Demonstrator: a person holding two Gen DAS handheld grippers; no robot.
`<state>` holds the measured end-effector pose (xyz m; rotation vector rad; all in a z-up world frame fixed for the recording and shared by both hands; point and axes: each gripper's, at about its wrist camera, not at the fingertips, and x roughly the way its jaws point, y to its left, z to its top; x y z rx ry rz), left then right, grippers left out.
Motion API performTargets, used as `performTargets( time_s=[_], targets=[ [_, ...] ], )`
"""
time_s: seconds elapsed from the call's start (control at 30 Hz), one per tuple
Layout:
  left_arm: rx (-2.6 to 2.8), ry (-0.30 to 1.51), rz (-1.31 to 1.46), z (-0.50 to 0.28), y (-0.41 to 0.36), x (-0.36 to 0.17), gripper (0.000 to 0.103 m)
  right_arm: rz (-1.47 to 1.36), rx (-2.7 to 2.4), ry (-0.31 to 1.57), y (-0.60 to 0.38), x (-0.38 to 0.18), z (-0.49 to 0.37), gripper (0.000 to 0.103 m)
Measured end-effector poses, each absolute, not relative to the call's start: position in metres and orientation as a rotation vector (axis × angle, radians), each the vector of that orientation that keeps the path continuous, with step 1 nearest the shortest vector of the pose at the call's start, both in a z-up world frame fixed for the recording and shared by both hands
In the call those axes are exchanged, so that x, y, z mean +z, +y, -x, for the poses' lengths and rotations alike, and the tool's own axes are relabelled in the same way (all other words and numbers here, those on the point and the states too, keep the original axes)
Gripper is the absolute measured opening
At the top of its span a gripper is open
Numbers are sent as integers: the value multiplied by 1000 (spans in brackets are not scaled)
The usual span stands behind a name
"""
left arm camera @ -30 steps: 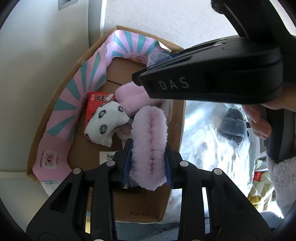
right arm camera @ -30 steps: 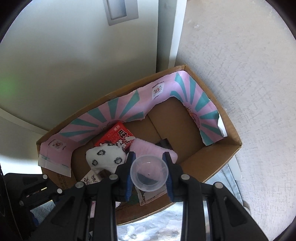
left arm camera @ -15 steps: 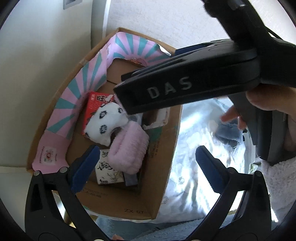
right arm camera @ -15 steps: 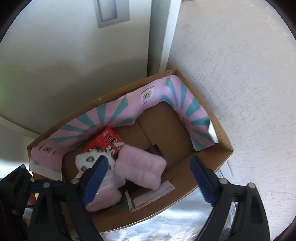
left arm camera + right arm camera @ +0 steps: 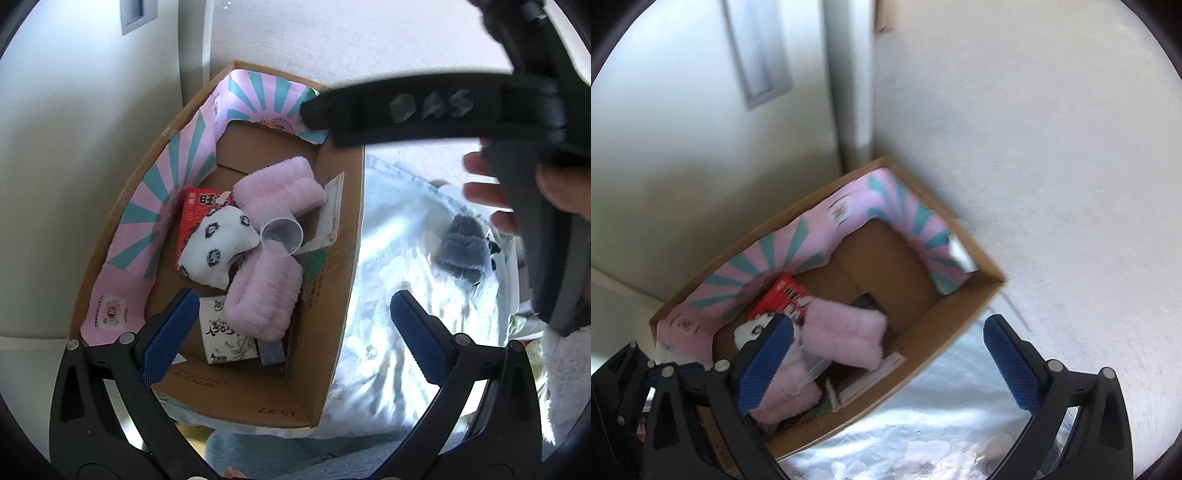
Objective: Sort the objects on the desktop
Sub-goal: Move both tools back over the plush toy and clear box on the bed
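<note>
A cardboard box (image 5: 334,284) with a pink-and-teal liner holds two fluffy pink rolls (image 5: 264,295) (image 5: 280,188), a clear plastic cup (image 5: 282,236) lying on its side, a white patterned soft toy (image 5: 218,247), a red packet (image 5: 195,210) and a white printed carton (image 5: 227,338). My left gripper (image 5: 295,334) hangs open above the box's near end, nothing between its blue pads. In the right wrist view the same box (image 5: 960,314) lies below my right gripper (image 5: 890,363), which is open and empty; the pink roll (image 5: 846,338) shows inside.
A grey plush (image 5: 461,249) lies on the silvery floral cloth (image 5: 388,258) right of the box. The right gripper's black body and a hand (image 5: 491,195) cross the top right of the left wrist view. Walls (image 5: 1034,147) stand close behind the box.
Both grippers opened. The left one dropped its pink roll into the box and the right one dropped the clear cup, which now lies between the rolls. The right gripper has lifted and rolled.
</note>
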<state>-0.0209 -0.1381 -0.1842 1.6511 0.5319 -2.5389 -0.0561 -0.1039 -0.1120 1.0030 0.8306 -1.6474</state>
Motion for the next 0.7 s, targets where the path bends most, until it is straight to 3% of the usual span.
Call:
performTargets(
  time_s=[0.43,0.7],
  targets=[
    [-2641,440,-1666,31,-123,-164,103,-1004,-1770,553,-44,-66,95,103],
    [-2732,326,-1756,53,-83,-159,103,-1052,-1794,583,2,-62,106,103]
  ],
)
